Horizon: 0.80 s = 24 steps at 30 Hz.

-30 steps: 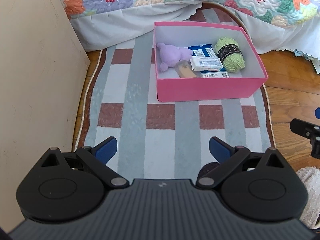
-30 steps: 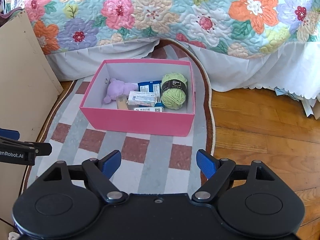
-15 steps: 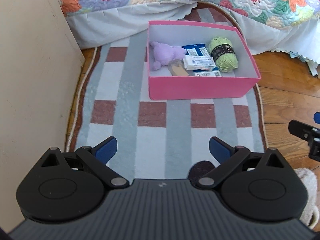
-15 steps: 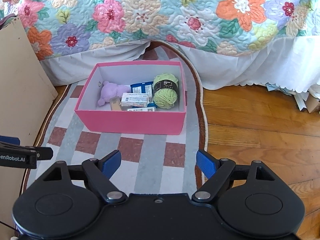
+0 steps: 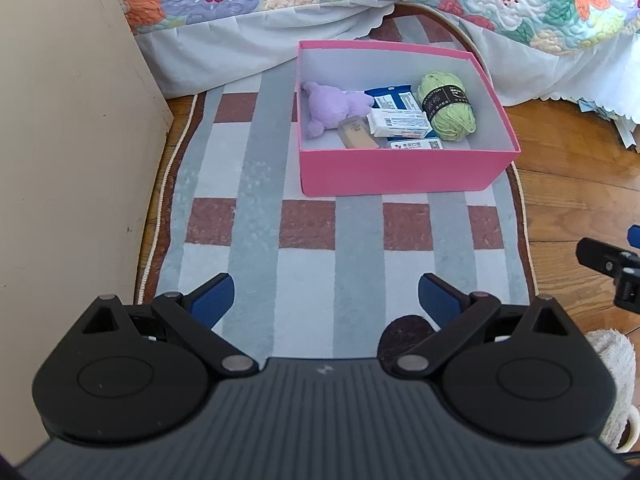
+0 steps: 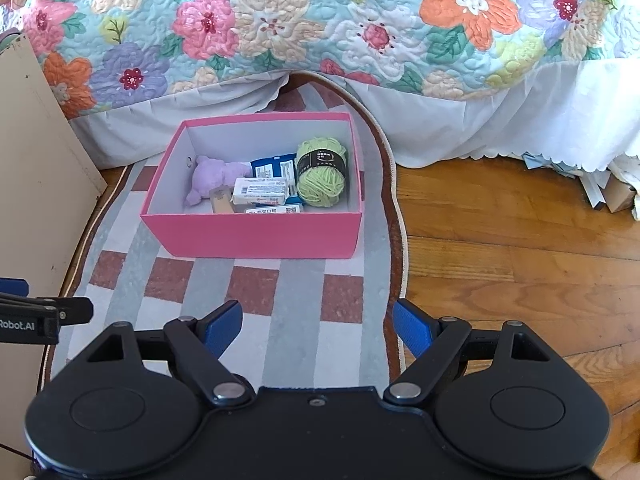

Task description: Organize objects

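Observation:
A pink box (image 5: pixel 400 174) (image 6: pixel 256 236) stands on a striped rug near the bed. Inside it lie a purple plush toy (image 5: pixel 332 108) (image 6: pixel 212 176), a green yarn ball (image 5: pixel 450 110) (image 6: pixel 322 172), a white packet (image 5: pixel 398 122) (image 6: pixel 260 191), a blue packet (image 5: pixel 390 94) and a tan bottle (image 5: pixel 356 138). My left gripper (image 5: pixel 326 298) hovers open over the rug, well short of the box, nothing between its blue pads. Empty too, my right gripper (image 6: pixel 318 326) stands open over the rug's right edge. Each gripper shows at the other view's edge.
A beige panel (image 5: pixel 68 160) rises along the rug's left side. A flowered quilt (image 6: pixel 320 20) with a white skirt hangs behind the box. Wood floor (image 6: pixel 520 240) lies to the right, with papers (image 6: pixel 600 188) under the bed. A fluffy white slipper (image 5: pixel 616 380) sits at the right.
Both views have drawn back a little from the box, which now looks smaller and farther. Both grippers stay open and empty.

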### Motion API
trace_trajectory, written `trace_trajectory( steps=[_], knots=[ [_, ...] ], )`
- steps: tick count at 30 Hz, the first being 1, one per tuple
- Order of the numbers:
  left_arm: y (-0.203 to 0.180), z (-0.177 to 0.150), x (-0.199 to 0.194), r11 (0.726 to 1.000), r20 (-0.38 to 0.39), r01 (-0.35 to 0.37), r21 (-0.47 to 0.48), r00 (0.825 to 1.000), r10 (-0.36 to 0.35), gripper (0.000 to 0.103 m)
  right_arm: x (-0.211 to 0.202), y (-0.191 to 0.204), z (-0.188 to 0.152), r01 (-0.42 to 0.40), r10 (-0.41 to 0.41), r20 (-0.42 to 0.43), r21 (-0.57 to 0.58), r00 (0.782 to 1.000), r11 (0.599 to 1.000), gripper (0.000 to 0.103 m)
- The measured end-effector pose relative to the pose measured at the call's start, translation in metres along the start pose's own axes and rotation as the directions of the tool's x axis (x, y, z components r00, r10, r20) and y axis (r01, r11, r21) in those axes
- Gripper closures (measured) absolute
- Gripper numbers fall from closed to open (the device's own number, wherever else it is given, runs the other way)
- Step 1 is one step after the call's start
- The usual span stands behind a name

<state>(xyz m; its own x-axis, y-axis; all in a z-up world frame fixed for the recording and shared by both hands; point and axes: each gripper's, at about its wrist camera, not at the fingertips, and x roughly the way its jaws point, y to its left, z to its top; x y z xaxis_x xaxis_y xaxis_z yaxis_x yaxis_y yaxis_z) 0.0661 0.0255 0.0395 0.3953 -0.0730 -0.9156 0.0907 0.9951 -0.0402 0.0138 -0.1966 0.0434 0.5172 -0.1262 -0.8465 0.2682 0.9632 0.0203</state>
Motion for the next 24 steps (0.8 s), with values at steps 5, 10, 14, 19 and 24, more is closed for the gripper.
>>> trace_trajectory(
  steps=[5,10,14,19,24],
  knots=[
    [0.0061,-0.0021,-0.0004,1.000,-0.011,0.005,0.001,1.000,-0.005,0.003,0.0005,-0.0046,-0.0013,0.013,-0.013,-0.009,0.011,1.000,1.000,0.017],
    [0.0084,-0.0024,0.0007,1.000,-0.021,0.015,0.004,1.000,-0.015,0.003,0.0002,-0.0052,-0.0016,0.020,-0.020,-0.014,0.014,1.000,1.000,0.017],
    [0.0083,-0.0028,0.0023,1.000,-0.026,0.020,0.004,0.999,-0.020,0.003,-0.0008,-0.0051,-0.0020,0.020,-0.020,-0.014,0.004,1.000,1.000,0.017],
    [0.0074,-0.0023,0.0037,1.000,-0.030,0.025,0.007,0.999,-0.025,0.003,-0.0017,-0.0034,-0.0023,0.024,-0.024,-0.018,-0.006,1.000,1.000,0.017],
    [0.0066,-0.0028,0.0024,1.000,-0.014,0.018,0.021,1.000,-0.018,0.003,-0.0015,-0.0028,-0.0022,0.025,-0.026,-0.022,-0.015,0.999,1.000,0.017]
  ],
)
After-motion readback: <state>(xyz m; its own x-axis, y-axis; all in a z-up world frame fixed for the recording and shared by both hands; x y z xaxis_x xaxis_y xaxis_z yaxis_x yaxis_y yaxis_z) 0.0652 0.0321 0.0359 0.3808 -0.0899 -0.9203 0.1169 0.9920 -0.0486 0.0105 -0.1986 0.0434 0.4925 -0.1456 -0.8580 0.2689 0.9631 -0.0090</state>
